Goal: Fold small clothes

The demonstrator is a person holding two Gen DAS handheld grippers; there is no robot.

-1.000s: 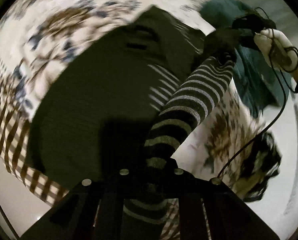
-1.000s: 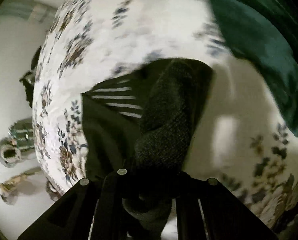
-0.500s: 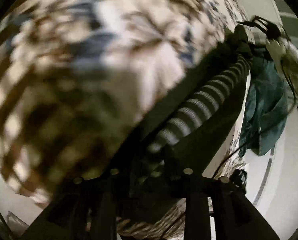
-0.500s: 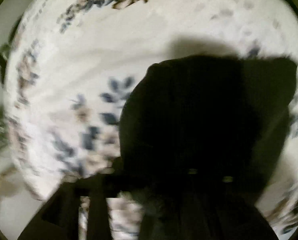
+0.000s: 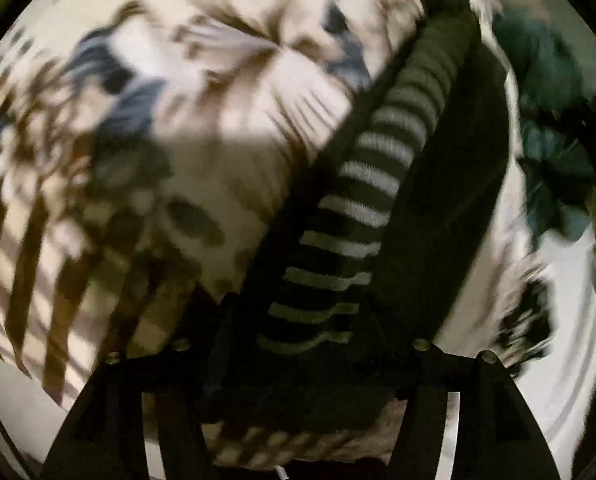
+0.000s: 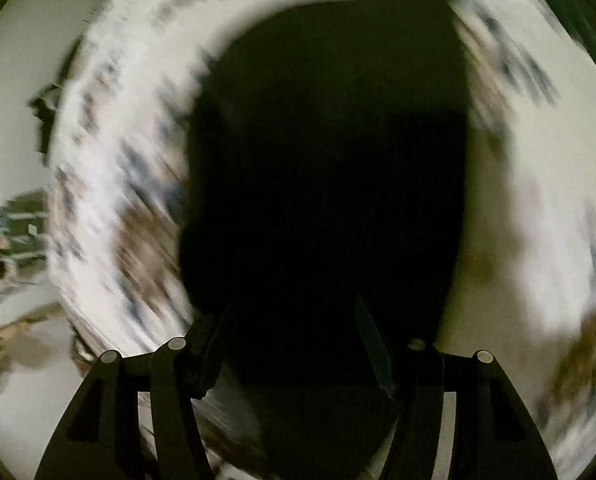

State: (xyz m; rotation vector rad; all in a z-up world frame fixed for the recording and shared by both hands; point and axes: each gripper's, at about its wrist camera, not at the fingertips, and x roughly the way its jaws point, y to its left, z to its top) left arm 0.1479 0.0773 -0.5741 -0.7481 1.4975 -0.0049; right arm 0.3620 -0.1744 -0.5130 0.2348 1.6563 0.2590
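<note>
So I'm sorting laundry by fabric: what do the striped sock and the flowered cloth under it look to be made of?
The striped sock looks like a thick, fuzzy knit, matte; its grey bands have soft, ribbed edges. The flowered cloth looks like a thin printed woven sheet, smooth and matte, lying flat, though motion blur hides its weave, so that is a guess.

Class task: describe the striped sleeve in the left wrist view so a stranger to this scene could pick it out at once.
Find the floral bedspread filling most of the view. On it lies a dark garment, running up from the left gripper. The striped sleeve lies along it: the only part banded in dark and pale grey.
</note>
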